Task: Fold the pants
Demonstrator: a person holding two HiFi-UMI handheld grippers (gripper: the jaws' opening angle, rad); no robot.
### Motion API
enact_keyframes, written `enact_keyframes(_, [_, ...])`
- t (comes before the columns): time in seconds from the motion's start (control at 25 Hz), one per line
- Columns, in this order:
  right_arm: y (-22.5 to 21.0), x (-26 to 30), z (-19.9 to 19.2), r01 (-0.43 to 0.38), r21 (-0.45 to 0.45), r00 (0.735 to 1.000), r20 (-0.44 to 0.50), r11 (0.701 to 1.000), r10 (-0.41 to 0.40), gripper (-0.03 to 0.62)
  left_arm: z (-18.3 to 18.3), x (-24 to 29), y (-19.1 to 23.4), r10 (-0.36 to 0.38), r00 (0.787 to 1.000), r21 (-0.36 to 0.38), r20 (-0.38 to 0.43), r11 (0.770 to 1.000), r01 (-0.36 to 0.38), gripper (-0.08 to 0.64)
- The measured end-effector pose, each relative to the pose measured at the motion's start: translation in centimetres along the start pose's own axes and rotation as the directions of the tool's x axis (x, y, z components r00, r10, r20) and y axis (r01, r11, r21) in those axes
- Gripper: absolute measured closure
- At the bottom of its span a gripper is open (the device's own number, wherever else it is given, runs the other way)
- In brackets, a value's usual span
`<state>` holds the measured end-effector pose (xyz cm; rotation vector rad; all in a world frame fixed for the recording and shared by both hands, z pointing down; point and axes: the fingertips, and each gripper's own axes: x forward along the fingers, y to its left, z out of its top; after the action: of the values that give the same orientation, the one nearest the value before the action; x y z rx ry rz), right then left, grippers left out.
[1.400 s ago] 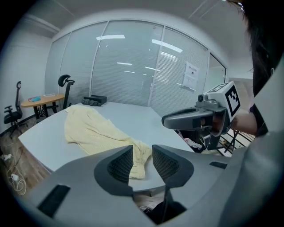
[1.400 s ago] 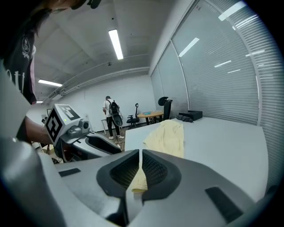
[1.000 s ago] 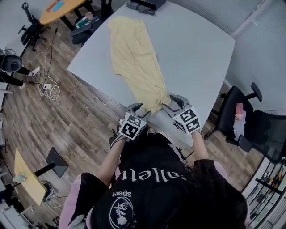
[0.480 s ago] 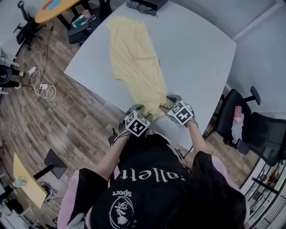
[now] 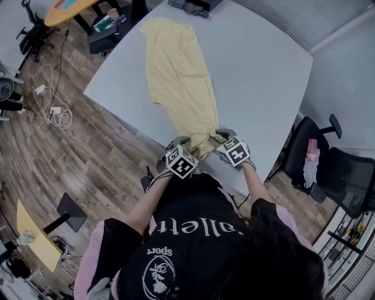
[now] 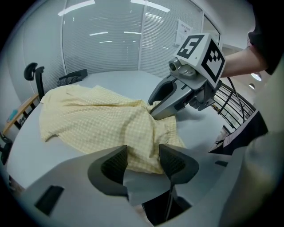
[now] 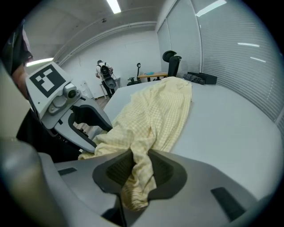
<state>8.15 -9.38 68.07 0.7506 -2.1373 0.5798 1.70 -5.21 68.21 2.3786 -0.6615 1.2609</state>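
Note:
The yellow checked pants lie lengthwise on the pale grey table, one end bunched at the near edge. My right gripper is at that end. Its jaws have just been closing, and in the right gripper view the right gripper is shut on a pinched fold of the pants. My left gripper is beside it, its jaws having just been opening. Seen in the left gripper view, the left gripper stands open, the cloth's hem lying between the fingertips without being pressed.
A dark bundle rests at the table's far edge. Black office chairs stand to the right, one holding a pink item. Wooden floor with cables lies left of the table. The near table edge runs just under both grippers.
Both grippers have come down and forward onto the near end of the pants. The right jaws have closed on the fabric.

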Motion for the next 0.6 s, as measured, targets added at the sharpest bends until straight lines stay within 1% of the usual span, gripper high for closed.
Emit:
enact_keyframes(0.12, [0.3, 0.3, 0.2, 0.024, 0.045, 1.000, 0.012, 0.999, -0.025, 0.500, -0.2, -0.1, 0.0, -0.002, 1.000, 0.011, 0.008, 1.000, 0.002, 0.347])
enact_keyframes(0.24, [0.6, 0.3, 0.2, 0.024, 0.113, 0.999, 0.028, 0.993, -0.027, 0.509, -0.5, -0.3, 0.2, -0.002, 1.000, 0.011, 0.001, 1.000, 0.002, 0.429])
enact_keyframes(0.32, [0.8, 0.1, 0.0, 0.009, 0.208, 0.998, 0.051, 0.978, -0.020, 0.515, -0.8, -0.6, 0.3, 0.000, 1.000, -0.022, 0.005, 1.000, 0.000, 0.475])
enact_keyframes(0.4, [0.9, -0.2, -0.2, -0.012, 0.320, 0.996, 0.090, 0.947, -0.018, 0.520, -0.9, -1.0, 0.5, -0.001, 1.000, -0.070, 0.027, 0.998, 0.003, 0.497])
enact_keyframes(0.44, [1.1, -0.5, -0.3, -0.025, 0.363, 0.994, 0.112, 0.932, -0.017, 0.523, -0.9, -1.3, 0.6, 0.000, 0.999, -0.094, 0.041, 0.996, 0.004, 0.501])
enact_keyframes(0.48, [1.3, -0.8, -0.2, -0.036, 0.388, 0.991, 0.131, 0.921, -0.016, 0.525, -1.0, -1.7, 0.7, 0.003, 0.998, -0.116, 0.055, 0.993, 0.004, 0.504])
enact_keyframes(0.52, [1.6, -1.2, 0.0, -0.046, 0.397, 0.989, 0.147, 0.917, -0.014, 0.527, -1.0, -2.0, 0.8, 0.007, 0.998, -0.134, 0.069, 0.991, 0.002, 0.506])
enact_keyframes(0.6, [2.4, -2.0, 0.6, -0.064, 0.388, 0.985, 0.173, 0.919, -0.005, 0.530, -1.0, -3.0, 0.8, 0.021, 0.995, -0.157, 0.100, 0.988, -0.005, 0.509])
